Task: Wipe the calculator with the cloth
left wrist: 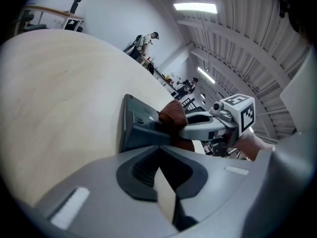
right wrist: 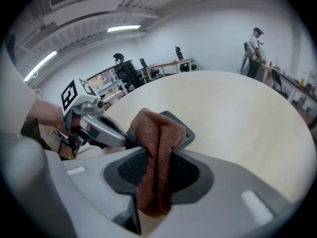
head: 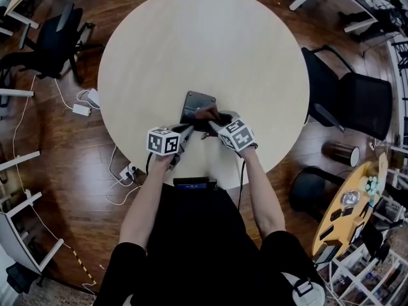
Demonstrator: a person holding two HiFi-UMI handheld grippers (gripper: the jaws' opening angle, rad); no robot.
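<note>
A dark grey calculator point(head: 194, 102) lies on the round pale table point(head: 204, 37), near its front edge. A brown cloth point(head: 205, 113) rests on the calculator's near right part, and my right gripper point(head: 211, 122) is shut on it. In the right gripper view the cloth point(right wrist: 156, 133) hangs bunched between the jaws of the right gripper point(right wrist: 158, 155) and hides most of the calculator point(right wrist: 185, 132). My left gripper point(head: 186, 130) is shut, its tips against the calculator's near left edge. In the left gripper view the left gripper point(left wrist: 158, 148) points at the calculator point(left wrist: 138, 128), with the cloth point(left wrist: 173, 114) behind it.
Black office chairs stand to the right point(head: 357, 101) and far left point(head: 60, 37) of the table. Cables and a power strip point(head: 89, 101) lie on the wooden floor at the left. A dark device point(head: 193, 183) sits at the table's near rim. A person point(right wrist: 255, 48) stands far off.
</note>
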